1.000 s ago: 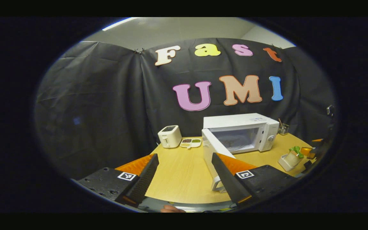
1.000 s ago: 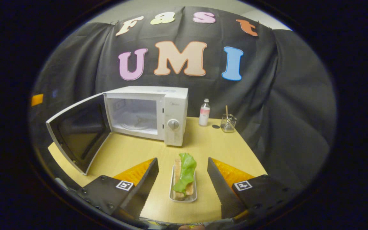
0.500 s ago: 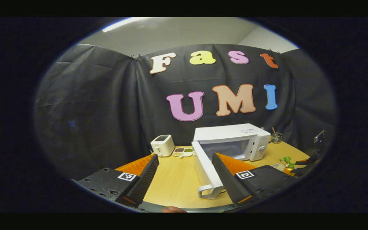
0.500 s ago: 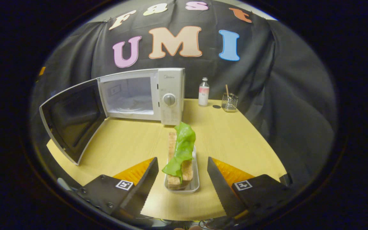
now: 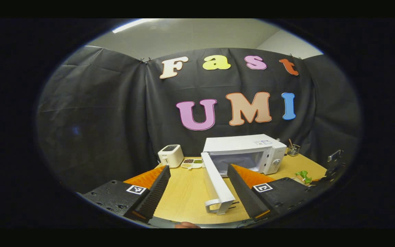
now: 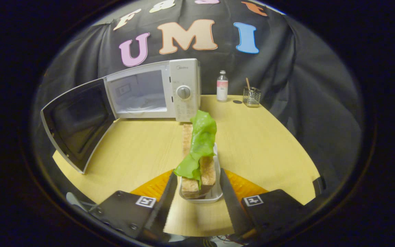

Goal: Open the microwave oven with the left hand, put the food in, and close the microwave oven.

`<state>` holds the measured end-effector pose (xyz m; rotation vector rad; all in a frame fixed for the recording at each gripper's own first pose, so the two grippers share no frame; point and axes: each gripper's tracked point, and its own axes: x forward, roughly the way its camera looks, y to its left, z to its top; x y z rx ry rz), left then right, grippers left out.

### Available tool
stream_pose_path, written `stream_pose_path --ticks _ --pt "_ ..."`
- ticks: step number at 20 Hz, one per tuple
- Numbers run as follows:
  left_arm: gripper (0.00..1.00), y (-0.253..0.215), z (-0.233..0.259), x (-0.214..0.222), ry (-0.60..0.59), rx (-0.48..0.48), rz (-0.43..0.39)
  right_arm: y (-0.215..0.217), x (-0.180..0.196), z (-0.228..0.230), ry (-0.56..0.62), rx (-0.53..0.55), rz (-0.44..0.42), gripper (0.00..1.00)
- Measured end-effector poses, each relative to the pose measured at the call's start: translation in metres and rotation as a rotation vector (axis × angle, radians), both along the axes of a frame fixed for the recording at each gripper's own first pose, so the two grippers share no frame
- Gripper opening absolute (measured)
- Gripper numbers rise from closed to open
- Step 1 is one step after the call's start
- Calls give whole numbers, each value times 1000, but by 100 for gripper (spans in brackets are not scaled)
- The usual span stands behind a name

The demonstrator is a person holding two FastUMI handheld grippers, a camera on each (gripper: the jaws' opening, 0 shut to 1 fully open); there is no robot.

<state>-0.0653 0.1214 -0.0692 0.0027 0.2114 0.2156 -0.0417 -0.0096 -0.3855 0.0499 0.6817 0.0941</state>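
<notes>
The white microwave (image 6: 180, 89) stands at the table's back with its door (image 6: 77, 120) swung wide open to the left and its cavity bare. A narrow white tray (image 6: 214, 197) carries toast slices draped with a green lettuce leaf (image 6: 201, 137). My right gripper (image 6: 198, 173) is shut on this tray, one finger on each long side at its near end. In the left gripper view the microwave (image 5: 245, 152) is farther off, its door (image 5: 214, 180) edge-on with the handle nearest me. My left gripper (image 5: 198, 167) is open and holds nothing, short of the door.
A white toaster (image 5: 170, 155) and a small divided dish (image 5: 191, 163) stand left of the microwave. To its right are a bottle (image 6: 222, 86) and a wire holder (image 6: 251, 96). Bare wooden table (image 6: 273, 144) lies between the tray and the microwave.
My right gripper moved forward over the tray and its fingers closed onto the tray's sides. My left gripper drew back from the open door, so the microwave looks smaller.
</notes>
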Motion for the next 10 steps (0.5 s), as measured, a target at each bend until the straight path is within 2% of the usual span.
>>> stream_pose_path --ticks 2,4,5,6,8,9,10 --pt "97 3 0 0 -3 0 5 3 1 -5 17 4 2 59" --pt "97 2 5 -1 -18 6 2 3 2 -8 23 -7 6 50" --pt "97 3 7 0 -25 12 0 2 -2 2 12 -11 3 49" --pt "98 4 9 0 -31 16 -2 5 -3 -3 31 -8 7 34" --pt "100 4 9 1 -40 10 -6 5 1 -5 34 -15 5 34" --pt "100 3 8 2 -41 3 -8 4 3 -4 28 -30 -4 40" --pt "97 4 7 2 -42 -4 -7 -1 7 0 15 -50 -17 40"
